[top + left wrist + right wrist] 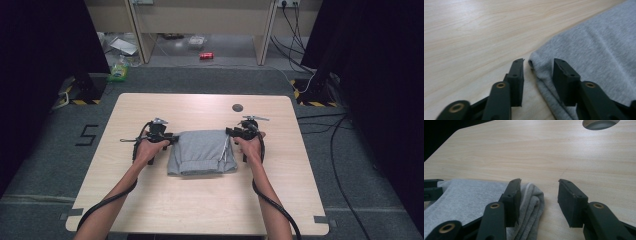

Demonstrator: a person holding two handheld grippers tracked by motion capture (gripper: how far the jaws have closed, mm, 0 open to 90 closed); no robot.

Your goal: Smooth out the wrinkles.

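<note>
High view: folded grey garment [202,152] is seen mid-table [150,107], w/ left gripper [172,138] at its far-left corner and right gripper [230,132] at its far-right corner. Left gripper view: jaws are parted, cloth edge between them but not pinched. Right gripper view: jaws are parted, folded corner beside one pad, nothing held. Step judged: release after a fold. Next move prob. calls for backing off, or a fresh grip for another fold.

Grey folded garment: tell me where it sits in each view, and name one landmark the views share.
High view: grey folded garment at table centre, between both grippers.
Left gripper view: right half, corner between the open jaws.
Right gripper view: lower left, folded edge between the open jaws.
Shared landmark: wooden table.
</note>
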